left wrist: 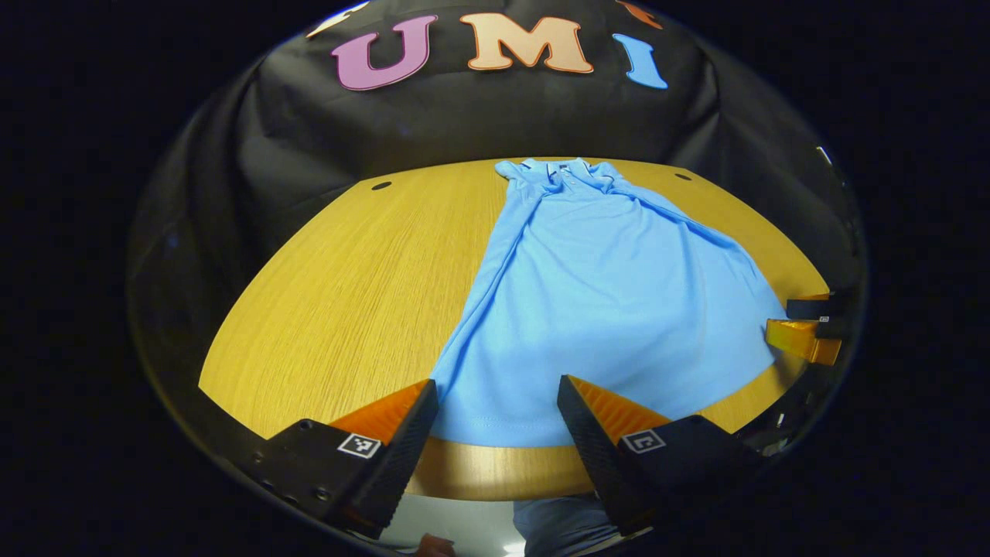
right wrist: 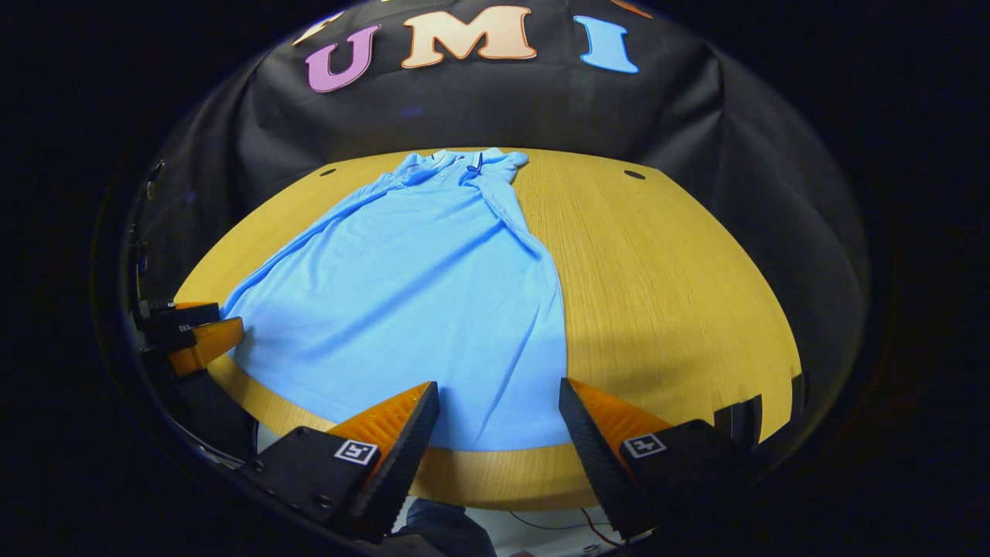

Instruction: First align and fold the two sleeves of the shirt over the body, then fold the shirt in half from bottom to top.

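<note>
A light blue shirt (left wrist: 611, 302) lies flat on the wooden table (left wrist: 348, 294), collar at the far edge, hem toward me, both sleeves folded in over the body. My left gripper (left wrist: 497, 398) stands open just above the hem's left corner, with nothing between its fingers. In the right gripper view the same shirt (right wrist: 418, 302) spreads to the left, and my right gripper (right wrist: 499, 398) is open above the hem's right corner. Each view also catches the other gripper at the side: the right gripper (left wrist: 804, 329) and the left gripper (right wrist: 193, 333), both near the hem.
The table's rounded front edge (right wrist: 495, 480) runs just below the hem. Bare wood lies left of the shirt (left wrist: 332, 309) and right of it (right wrist: 681, 294). Two small dark holes (left wrist: 381, 186) (right wrist: 634, 175) mark the table's far corners. Black cloth wall stands behind.
</note>
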{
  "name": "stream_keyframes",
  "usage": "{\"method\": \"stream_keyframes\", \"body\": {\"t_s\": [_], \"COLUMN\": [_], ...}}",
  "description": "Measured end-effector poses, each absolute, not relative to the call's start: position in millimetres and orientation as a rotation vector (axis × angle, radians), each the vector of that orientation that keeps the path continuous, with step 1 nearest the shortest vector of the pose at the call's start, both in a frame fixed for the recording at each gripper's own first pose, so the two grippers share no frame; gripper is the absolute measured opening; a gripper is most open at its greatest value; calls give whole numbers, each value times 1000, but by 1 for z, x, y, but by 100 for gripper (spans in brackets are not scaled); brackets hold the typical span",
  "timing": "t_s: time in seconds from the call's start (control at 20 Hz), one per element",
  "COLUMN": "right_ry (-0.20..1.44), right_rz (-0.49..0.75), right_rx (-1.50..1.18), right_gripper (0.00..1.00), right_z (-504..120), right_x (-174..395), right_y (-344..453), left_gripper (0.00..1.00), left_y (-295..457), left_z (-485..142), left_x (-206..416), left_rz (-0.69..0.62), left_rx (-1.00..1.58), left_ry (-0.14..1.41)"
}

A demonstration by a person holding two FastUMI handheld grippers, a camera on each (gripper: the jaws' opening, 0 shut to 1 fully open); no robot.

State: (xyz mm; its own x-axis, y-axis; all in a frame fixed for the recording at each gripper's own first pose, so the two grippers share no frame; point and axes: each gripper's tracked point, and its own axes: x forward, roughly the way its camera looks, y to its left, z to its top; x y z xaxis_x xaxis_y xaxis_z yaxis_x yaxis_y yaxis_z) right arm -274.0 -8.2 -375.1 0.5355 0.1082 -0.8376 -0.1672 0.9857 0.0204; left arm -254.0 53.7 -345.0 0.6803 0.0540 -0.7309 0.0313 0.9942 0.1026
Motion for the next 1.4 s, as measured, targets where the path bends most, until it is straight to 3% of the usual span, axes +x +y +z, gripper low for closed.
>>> {"method": "stream_keyframes", "body": {"t_s": [0.05,0.1,0.15,0.2,0.3,0.35,0.4,0.45,0.55,0.6,0.65,0.7,0.75,0.8,0.9,1.15,1.4], "right_ry": [999,999,1007,1010,1017,1018,1012,1011,1017,1017,1025,1026,1035,1037,1048,1035,989], "right_rz": [168,168,167,169,178,185,194,200,223,231,237,237,244,248,235,227,245], "right_rx": [-62,-58,-53,-45,-42,-42,-41,-45,-41,-32,-25,-24,-21,-9,42,135,196], "right_gripper": [94,99,98,98,88,88,78,63,47,42,29,22,14,14,4,3,2], "right_z": [-376,-376,-376,-375,-375,-376,-375,-375,-375,-375,-375,-373,-374,-374,-375,-360,-331], "right_x": [-275,-274,-275,-275,-276,-277,-277,-279,-281,-281,-283,-283,-284,-283,-280,-274,-242], "right_y": [-7,-8,-8,-7,-2,2,6,9,17,20,23,24,24,24,23,26,30], "left_gripper": [96,90,96,93,96,96,91,84,60,43,37,23,16,1,0,0,0], "left_y": [53,50,47,44,39,36,29,23,17,14,9,6,4,4,4,-1,-5], "left_z": [-345,-346,-348,-350,-350,-350,-350,-351,-352,-352,-351,-351,-351,-351,-352,-346,-310], "left_x": [-254,-254,-254,-252,-252,-252,-251,-250,-250,-251,-252,-252,-252,-251,-252,-245,-209], "left_rz": [13,7,0,-7,-39,-67,-89,-98,-90,-83,-81,-79,-66,-52,-39,-33,-59], "left_rx": [110,95,69,36,38,56,55,52,37,18,-2,-23,-44,-54,-58,-96,-202], "left_ry": [824,828,834,838,839,836,835,835,842,844,846,850,849,850,859,917,868]}}
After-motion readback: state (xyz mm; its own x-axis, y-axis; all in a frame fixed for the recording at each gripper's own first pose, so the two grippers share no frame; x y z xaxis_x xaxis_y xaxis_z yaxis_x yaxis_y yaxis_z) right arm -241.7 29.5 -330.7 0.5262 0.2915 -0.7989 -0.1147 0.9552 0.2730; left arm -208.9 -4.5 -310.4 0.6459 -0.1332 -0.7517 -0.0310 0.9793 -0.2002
